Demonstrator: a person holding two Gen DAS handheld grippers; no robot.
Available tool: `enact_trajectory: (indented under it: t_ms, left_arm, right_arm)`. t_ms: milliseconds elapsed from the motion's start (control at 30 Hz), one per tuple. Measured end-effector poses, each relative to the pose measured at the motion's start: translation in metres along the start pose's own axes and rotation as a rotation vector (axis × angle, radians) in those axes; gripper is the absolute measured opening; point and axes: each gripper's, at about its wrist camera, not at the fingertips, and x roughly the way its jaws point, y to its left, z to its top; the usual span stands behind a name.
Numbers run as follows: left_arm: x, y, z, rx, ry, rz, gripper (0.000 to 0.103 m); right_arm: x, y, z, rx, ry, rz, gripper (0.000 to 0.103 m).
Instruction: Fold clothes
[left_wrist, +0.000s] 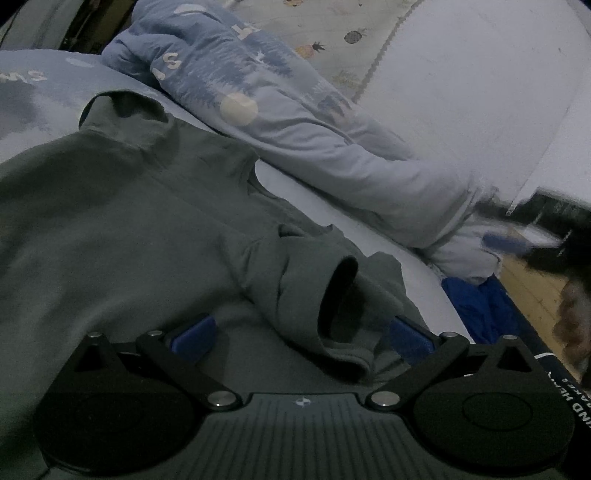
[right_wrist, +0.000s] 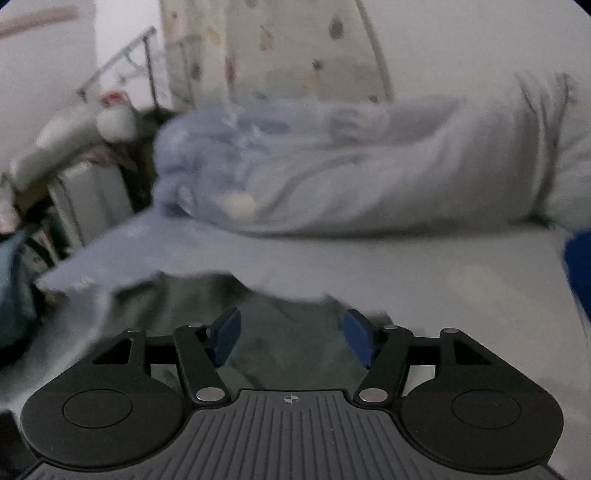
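The grey-green top (left_wrist: 122, 221) lies spread on the bed, body flat and collar at the far left. One sleeve (left_wrist: 314, 295) is laid back across the near part of the body, its open cuff pointing toward the camera, probably the first inward fold of the sleeve. In the left wrist view the left gripper (left_wrist: 301, 334) sits low over that cuff with its blue pads (left_wrist: 194, 332) spread wide on either side. The cloth lies between them but nothing is pinched, so it looks ready either to pin the fold or to take the cuff.

The right gripper (right_wrist: 291, 338) hangs over the near edge of the top with its jaws apart and nothing between them. This view is smeared by motion, so I cannot tell how close it is to the fabric.

The surface is a pale blue bedsheet (left_wrist: 354, 221), soft and likely to let the cloth creep. A crumpled blue duvet (left_wrist: 258, 92) is heaped along the far side, well clear of the top. Behind it hangs a pineapple-print curtain (left_wrist: 332, 37) beside a white wall (left_wrist: 480, 74). Wooden floor (left_wrist: 532, 295) shows off the bed's right edge, and a metal rack (right_wrist: 122, 62) stands far left.
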Motion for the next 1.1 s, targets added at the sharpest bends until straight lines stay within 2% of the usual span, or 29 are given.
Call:
enact_trajectory:
  t_ms: [100,167,300,400,500,600,667,700,733,900,1000,1100]
  left_arm:
    - [-0.001,0.001,0.001,-0.003,0.002,-0.003,0.103]
    - [-0.002,0.002,0.001,-0.001,0.004,-0.006,0.103]
    - [-0.004,0.003,0.001,0.005,0.005,-0.010,0.103]
    - [-0.006,0.003,0.001,0.011,0.007,-0.012,0.103]
    - [-0.007,0.004,0.001,0.013,0.010,-0.016,0.103]
    - [-0.008,0.005,0.001,0.011,0.012,-0.019,0.103]
    - [-0.008,0.005,0.001,0.010,0.013,-0.019,0.103]
    - [-0.008,0.005,0.001,0.009,0.014,-0.018,0.103]
    - [-0.008,0.005,0.001,0.008,0.014,-0.017,0.103]
    - [-0.008,0.003,0.002,-0.009,0.014,-0.010,0.103]
    - [-0.007,0.002,0.003,-0.023,0.014,-0.005,0.103]
    - [-0.006,0.000,0.004,-0.040,0.016,-0.008,0.103]
  right_arm:
    - [0.022,-0.008,-0.020,0.030,0.064,-0.013,0.066]
    - [0.034,-0.004,-0.035,0.029,0.108,0.010,0.062]
    - [0.047,0.015,-0.054,0.040,0.153,0.096,0.052]
    - [0.054,0.029,-0.064,0.063,0.184,0.144,0.051]
    - [0.068,0.037,-0.074,0.044,0.240,0.113,0.050]
    - [0.075,0.036,-0.080,0.078,0.252,0.089,0.049]
    - [0.080,0.036,-0.083,0.097,0.256,0.086,0.040]
    - [0.083,0.037,-0.085,0.104,0.257,0.091,0.031]
    - [0.084,0.037,-0.086,0.100,0.249,0.088,0.014]
    - [0.068,0.029,-0.077,0.114,0.172,0.042,0.010]
    - [0.041,0.009,-0.062,0.129,0.096,-0.025,0.010]
    - [0.005,-0.027,-0.044,0.154,0.012,-0.133,0.010]
